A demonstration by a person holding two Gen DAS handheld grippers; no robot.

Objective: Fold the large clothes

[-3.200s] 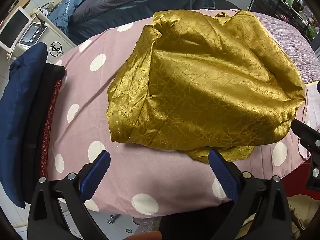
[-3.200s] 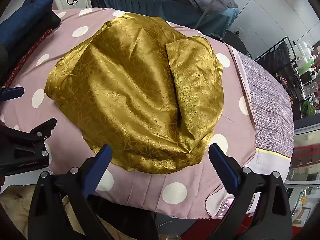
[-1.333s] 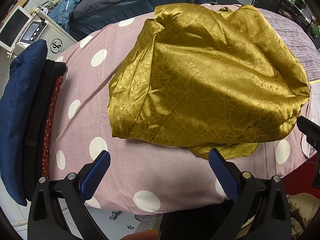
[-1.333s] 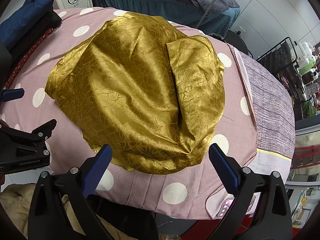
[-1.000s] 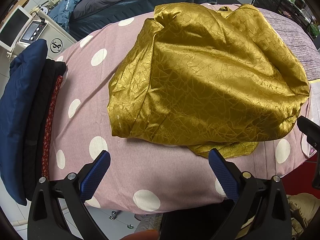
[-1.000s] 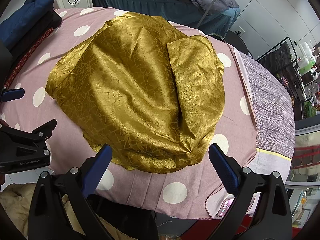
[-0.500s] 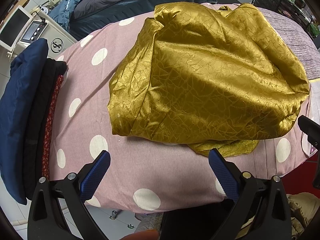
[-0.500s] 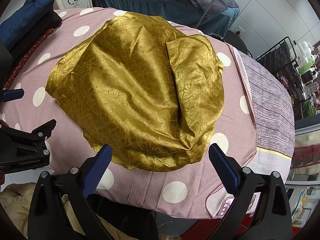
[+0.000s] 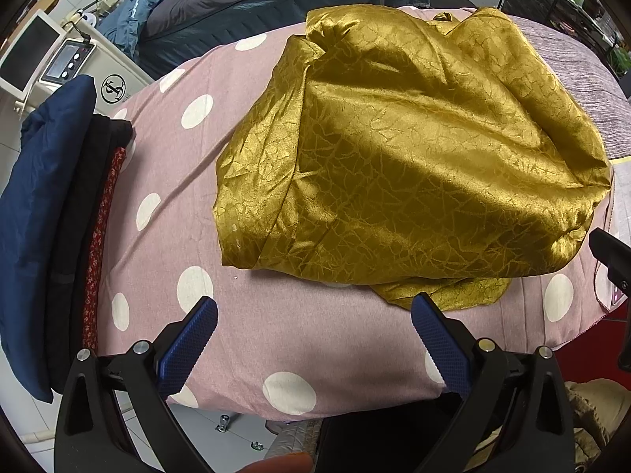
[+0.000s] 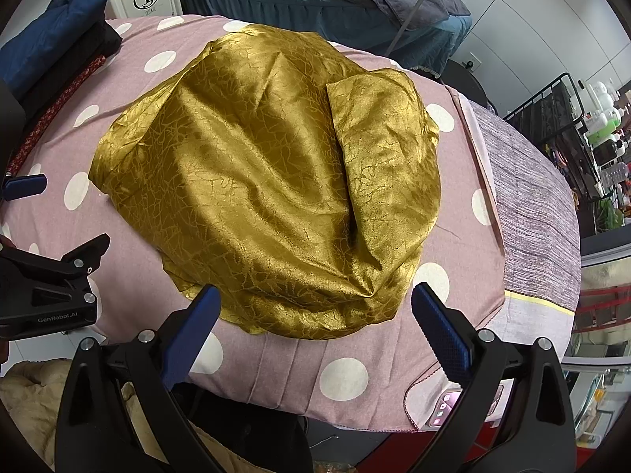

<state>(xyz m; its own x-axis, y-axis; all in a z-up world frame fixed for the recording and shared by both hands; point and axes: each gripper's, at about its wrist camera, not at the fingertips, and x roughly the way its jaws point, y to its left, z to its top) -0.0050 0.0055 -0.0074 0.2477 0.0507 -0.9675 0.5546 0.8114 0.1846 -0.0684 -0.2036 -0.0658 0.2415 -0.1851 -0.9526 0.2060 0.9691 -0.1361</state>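
Note:
A shiny gold patterned garment (image 9: 402, 157) (image 10: 276, 185) lies loosely bunched on a pink cover with white dots (image 9: 256, 339) (image 10: 453, 236). My left gripper (image 9: 313, 329) hovers open over the near edge of the cover, just short of the garment's near hem, with nothing between its blue pads. My right gripper (image 10: 315, 315) is open too, its blue pads straddling the garment's near edge from above, holding nothing. The left gripper's black body (image 10: 51, 287) shows at the left of the right wrist view.
A stack of folded dark clothes (image 9: 47, 216) (image 10: 51, 51), navy on top, sits at the cover's left end. A grey striped cloth (image 10: 532, 205) covers the right end. Behind stand a bed with grey bedding (image 9: 256, 0), a white machine (image 9: 79, 63) and a wire rack (image 10: 572, 118).
Hardly anything differs. Both grippers stay open in nearly the same spots, with only a slight drift of the views; the garment lies as before.

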